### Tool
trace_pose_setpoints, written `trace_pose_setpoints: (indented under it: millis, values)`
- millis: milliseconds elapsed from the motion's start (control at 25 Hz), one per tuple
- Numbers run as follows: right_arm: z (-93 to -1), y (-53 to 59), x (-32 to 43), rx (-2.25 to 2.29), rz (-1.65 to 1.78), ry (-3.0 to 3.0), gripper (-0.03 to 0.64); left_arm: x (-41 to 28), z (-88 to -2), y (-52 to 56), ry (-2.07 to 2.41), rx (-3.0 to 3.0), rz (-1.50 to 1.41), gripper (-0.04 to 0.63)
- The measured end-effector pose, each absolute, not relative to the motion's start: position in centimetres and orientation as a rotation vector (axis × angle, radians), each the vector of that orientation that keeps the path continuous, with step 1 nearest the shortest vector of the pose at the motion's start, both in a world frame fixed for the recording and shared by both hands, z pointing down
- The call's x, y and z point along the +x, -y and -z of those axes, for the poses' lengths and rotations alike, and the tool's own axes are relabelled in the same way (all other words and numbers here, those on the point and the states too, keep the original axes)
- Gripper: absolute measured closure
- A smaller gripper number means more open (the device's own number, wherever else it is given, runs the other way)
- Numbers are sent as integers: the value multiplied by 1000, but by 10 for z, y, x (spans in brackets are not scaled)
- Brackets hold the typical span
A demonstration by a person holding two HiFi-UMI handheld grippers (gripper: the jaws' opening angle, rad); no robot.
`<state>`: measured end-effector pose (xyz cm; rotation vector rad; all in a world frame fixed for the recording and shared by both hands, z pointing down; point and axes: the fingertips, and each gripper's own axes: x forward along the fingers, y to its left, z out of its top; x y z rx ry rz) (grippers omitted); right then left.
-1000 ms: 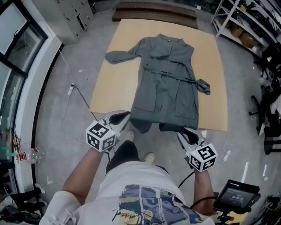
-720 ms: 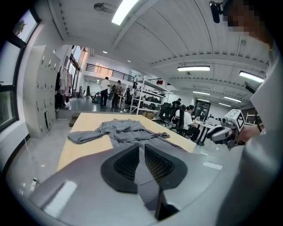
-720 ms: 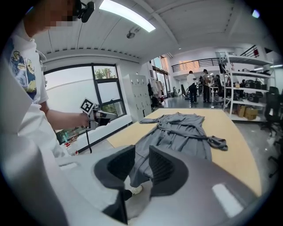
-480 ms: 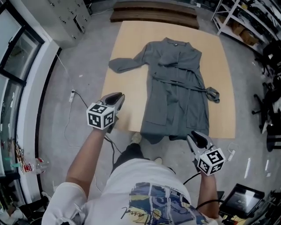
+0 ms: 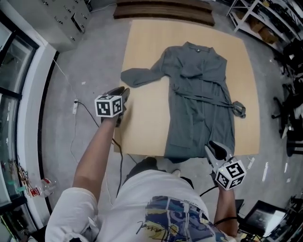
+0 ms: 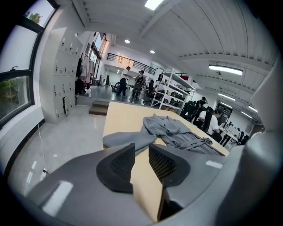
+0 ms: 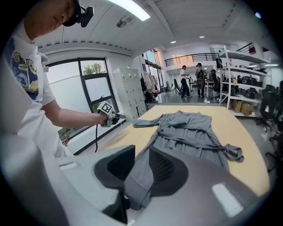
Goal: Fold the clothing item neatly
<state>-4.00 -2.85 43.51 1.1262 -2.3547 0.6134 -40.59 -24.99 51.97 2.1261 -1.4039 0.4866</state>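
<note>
A grey robe (image 5: pixel 199 90) lies flat on the tan table (image 5: pixel 147 42), collar far from me and hem at the near edge. Its left sleeve (image 5: pixel 139 76) sticks out sideways. My left gripper (image 5: pixel 124 90) hovers at the table's left edge, just short of that sleeve (image 6: pixel 126 140). In the left gripper view its jaws (image 6: pixel 140 152) have just been opening and stand slightly apart, with nothing between them. My right gripper (image 5: pixel 214 145) is at the near edge, shut on the robe's hem. Grey cloth (image 7: pixel 137 185) fills the gap between its pads.
The robe's belt ends in a knot (image 5: pixel 239 108) near the table's right edge. Dark wooden steps (image 5: pixel 163 8) lie beyond the table. Shelving (image 5: pixel 265 19) stands at the right, lockers (image 5: pixel 66 14) at the left. A cable (image 5: pixel 75 106) runs on the floor. People stand far off.
My left gripper has swung from the near edge by the hem out to the table's left side, toward the sleeve. The right gripper has stayed at the hem.
</note>
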Motion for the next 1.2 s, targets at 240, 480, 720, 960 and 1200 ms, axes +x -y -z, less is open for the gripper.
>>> trace_pose_setpoints:
  millis: [240, 480, 720, 960, 1200]
  values:
    - [-438, 38, -57, 1151, -649, 2302, 518, -422, -564, 290, 1355, 2040, -491, 470]
    - [-442, 35, -55, 1193, -690, 2237, 518, -431, -602, 318, 1307, 1918, -392, 439]
    - [-444, 32, -50, 1242, -712, 2197, 518, -441, -622, 341, 1318, 1809, -323, 412]
    - [-448, 28, -52, 1256, -739, 2181, 518, -453, -635, 349, 1420, 1706, -403, 371]
    - [-448, 28, -49, 1277, -750, 2170, 518, -460, -645, 353, 1468, 1650, -440, 350]
